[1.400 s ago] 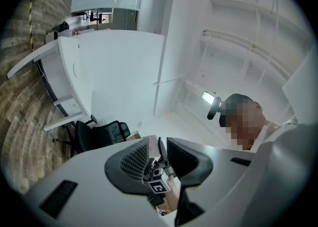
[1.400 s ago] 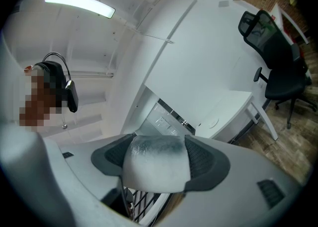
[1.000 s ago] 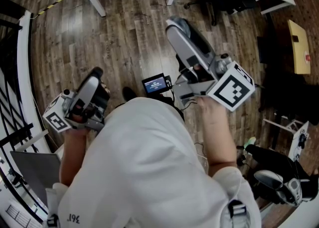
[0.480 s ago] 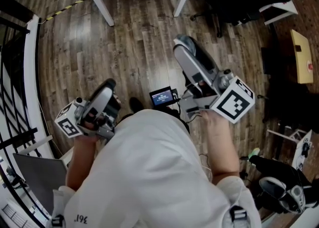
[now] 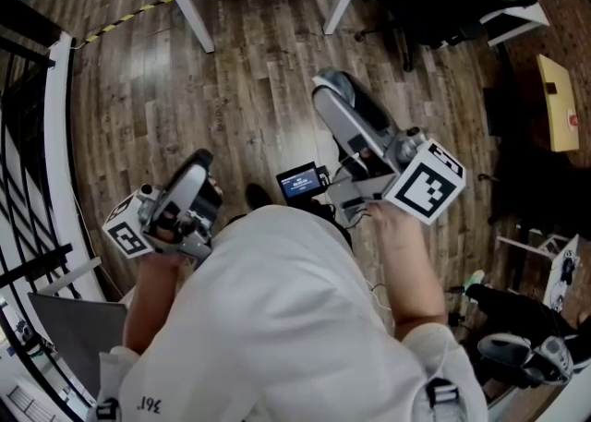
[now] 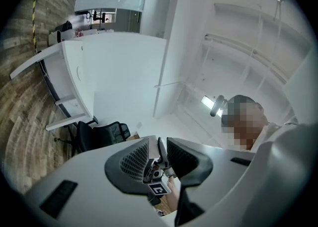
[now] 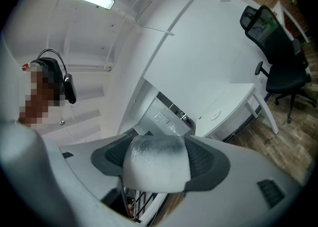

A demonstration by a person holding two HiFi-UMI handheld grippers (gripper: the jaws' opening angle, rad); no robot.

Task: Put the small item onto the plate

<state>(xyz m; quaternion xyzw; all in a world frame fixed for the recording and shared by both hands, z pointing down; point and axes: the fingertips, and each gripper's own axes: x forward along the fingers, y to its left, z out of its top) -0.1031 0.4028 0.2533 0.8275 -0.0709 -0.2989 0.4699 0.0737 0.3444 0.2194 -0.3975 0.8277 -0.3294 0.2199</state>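
Since a second ago both units have drifted slightly rightward over the wooden floor (image 5: 231, 88). Left gripper (image 5: 196, 171) — jaws slightly parted, nothing between. Right gripper (image 5: 334, 92) clenched on the small item (image 7: 157, 167), pale and rounded. I see no plate — placement is still outstanding.

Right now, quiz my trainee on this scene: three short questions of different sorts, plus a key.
1. True or false: the floor is grey carpet.
2. The left claw is: A) shut on a cup, B) open with nothing between its jaws, C) shut on a spoon.
3. What does the right claw grip?

Key: 1 false, it is wood planks. 2 B. 3 a whitish small item, held between its jaws.
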